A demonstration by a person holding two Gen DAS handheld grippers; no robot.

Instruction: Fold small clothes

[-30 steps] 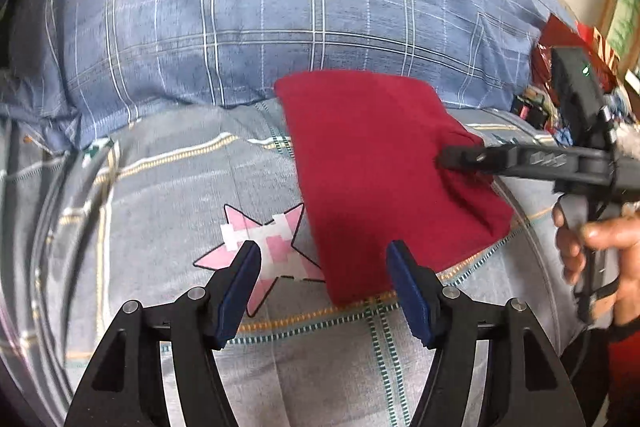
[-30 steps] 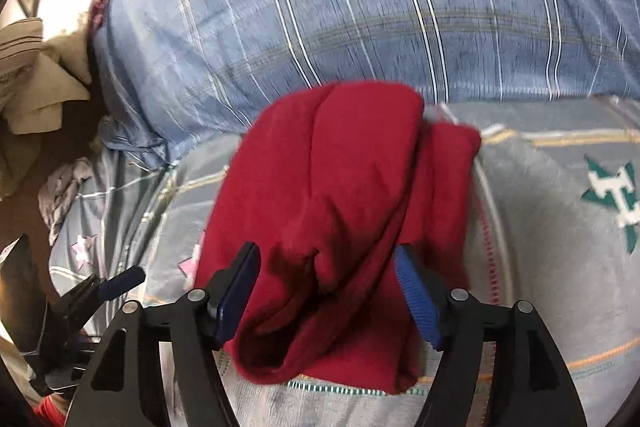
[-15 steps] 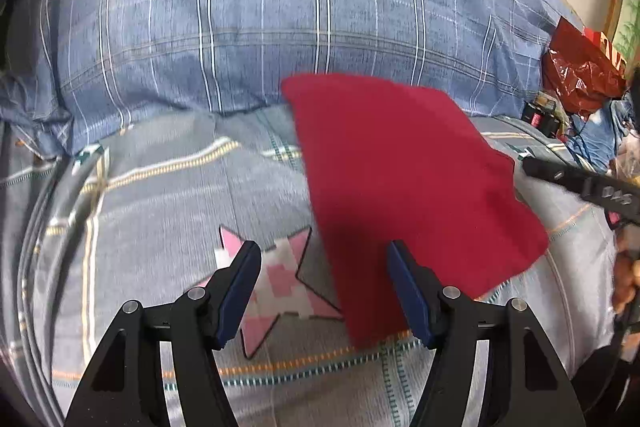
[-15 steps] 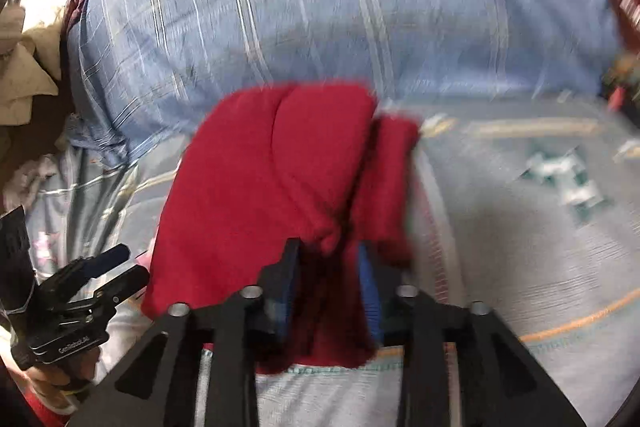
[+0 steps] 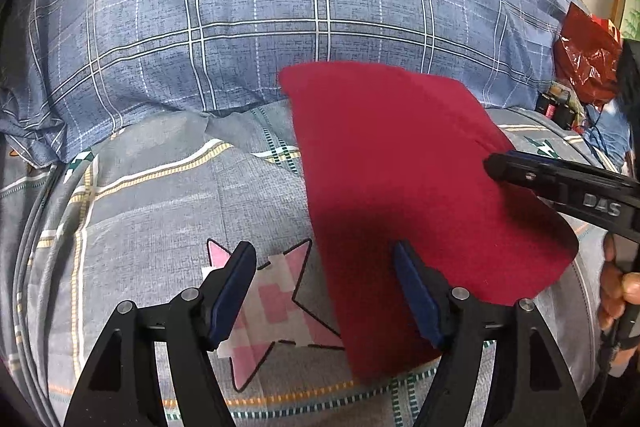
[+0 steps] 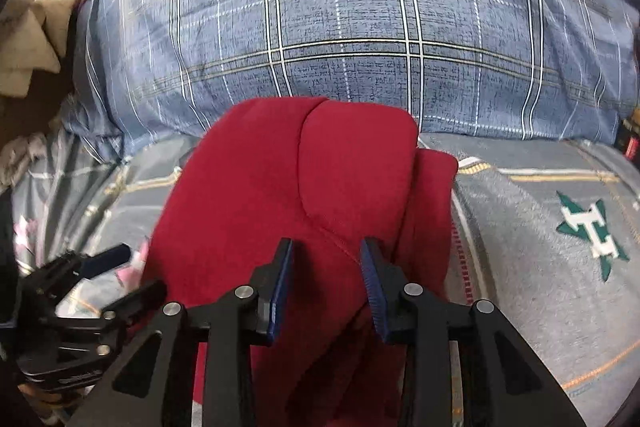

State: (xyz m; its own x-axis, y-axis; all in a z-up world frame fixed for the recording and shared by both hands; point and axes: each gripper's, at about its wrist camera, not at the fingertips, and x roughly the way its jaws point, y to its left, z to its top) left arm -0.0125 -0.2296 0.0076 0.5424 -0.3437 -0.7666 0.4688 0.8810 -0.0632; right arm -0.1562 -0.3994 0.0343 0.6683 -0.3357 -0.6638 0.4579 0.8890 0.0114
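A dark red garment [image 5: 400, 167] lies folded on the grey bedsheet [image 5: 160, 195], its far edge against a blue plaid pillow. In the left wrist view my left gripper [image 5: 324, 251] hovers low over the garment's near left edge. Its jaws are opening, and the pads touch no cloth. My right gripper [image 6: 326, 247] is shut on a bunched ridge of the red garment [image 6: 260, 195], which fills the gap between its blue pads. Its black fingers [image 5: 496, 163] bite the garment's right side. The left gripper [image 6: 136, 269] shows at the lower left of the right wrist view.
The blue plaid pillow [image 6: 360, 27] rises behind the garment. A pink star print [image 5: 272, 307] and a green star print [image 6: 592, 227] mark the sheet. A red plastic bag [image 5: 584, 55] and small clutter sit at the far right. Beige clothes [image 6: 24, 39] are piled at the left.
My right gripper's jaws have narrowed from wide apart onto a fold of the red garment. My left gripper has sunk closer to the bed, its jaws slightly wider.
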